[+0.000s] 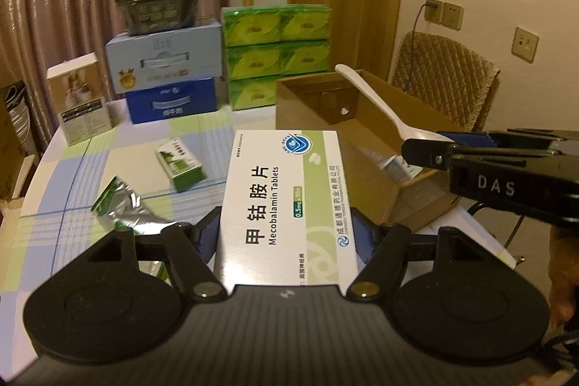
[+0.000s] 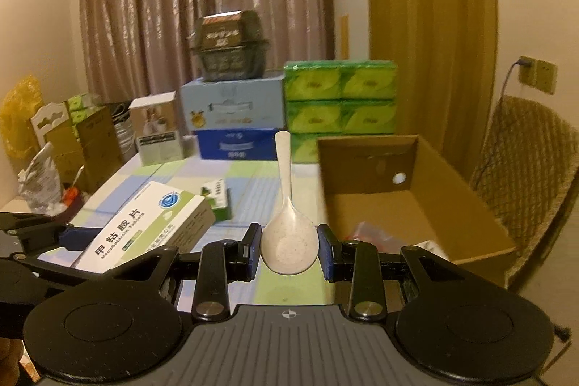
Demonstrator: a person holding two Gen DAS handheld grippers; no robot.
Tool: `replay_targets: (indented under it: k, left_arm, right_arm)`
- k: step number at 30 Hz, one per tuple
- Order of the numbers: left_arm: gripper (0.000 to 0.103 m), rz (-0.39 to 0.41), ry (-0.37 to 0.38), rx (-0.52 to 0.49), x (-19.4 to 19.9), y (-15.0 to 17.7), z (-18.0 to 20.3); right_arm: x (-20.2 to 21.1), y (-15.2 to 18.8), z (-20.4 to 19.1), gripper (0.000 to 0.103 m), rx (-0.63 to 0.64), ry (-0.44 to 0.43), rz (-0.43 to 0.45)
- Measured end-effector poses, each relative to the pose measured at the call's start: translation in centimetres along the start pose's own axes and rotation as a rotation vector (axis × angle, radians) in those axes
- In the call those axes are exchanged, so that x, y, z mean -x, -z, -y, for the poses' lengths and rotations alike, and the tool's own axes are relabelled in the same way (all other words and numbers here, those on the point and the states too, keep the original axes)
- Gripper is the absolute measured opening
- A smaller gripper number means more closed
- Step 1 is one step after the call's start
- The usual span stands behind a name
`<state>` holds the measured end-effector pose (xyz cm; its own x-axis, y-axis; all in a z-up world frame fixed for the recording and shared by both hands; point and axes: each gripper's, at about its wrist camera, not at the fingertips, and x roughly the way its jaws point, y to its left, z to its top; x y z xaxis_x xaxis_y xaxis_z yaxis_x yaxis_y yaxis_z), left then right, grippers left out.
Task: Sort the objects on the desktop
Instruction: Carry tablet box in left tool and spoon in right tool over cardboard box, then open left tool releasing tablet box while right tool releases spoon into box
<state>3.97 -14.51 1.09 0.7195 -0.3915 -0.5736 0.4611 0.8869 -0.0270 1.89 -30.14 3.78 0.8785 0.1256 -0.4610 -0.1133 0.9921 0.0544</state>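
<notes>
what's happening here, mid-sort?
Yes, mid-sort. The left gripper is shut on a white medicine box, held above the table. The right gripper holds a pale spoon by its bowl, handle pointing away. Both are near the open cardboard box, which already has a few small items inside. A small green box and a foil packet remain on the table.

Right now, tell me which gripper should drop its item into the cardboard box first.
Right. The right gripper holds the spoon beside the cardboard box; the left gripper and its tablet box sit farther left.
</notes>
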Motion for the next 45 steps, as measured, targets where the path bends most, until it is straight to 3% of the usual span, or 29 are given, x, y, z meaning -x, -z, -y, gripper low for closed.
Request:
replay_targets:
  k: [22, 34, 45]
  left_arm:
    - [0.067, 0.006, 0.135, -0.03, -6.2, -7.0, 7.5]
    - [0.067, -0.023, 0.158, 0.007, -10.7, -10.0, 8.4]
    - [0.067, -0.072, 0.172, 0.025, -17.3, -12.5, 8.2]
  right_arm:
    - [-0.5, -1.9, 11.3, 0.03, -0.019, 0.151, -0.026]
    - [-3.4, -3.1, 14.5, 0.03, -0.022, 0.155, -0.042]
    - [-8.2, -4.2, 17.0, 0.03, -0.042, 0.137, -0.091]
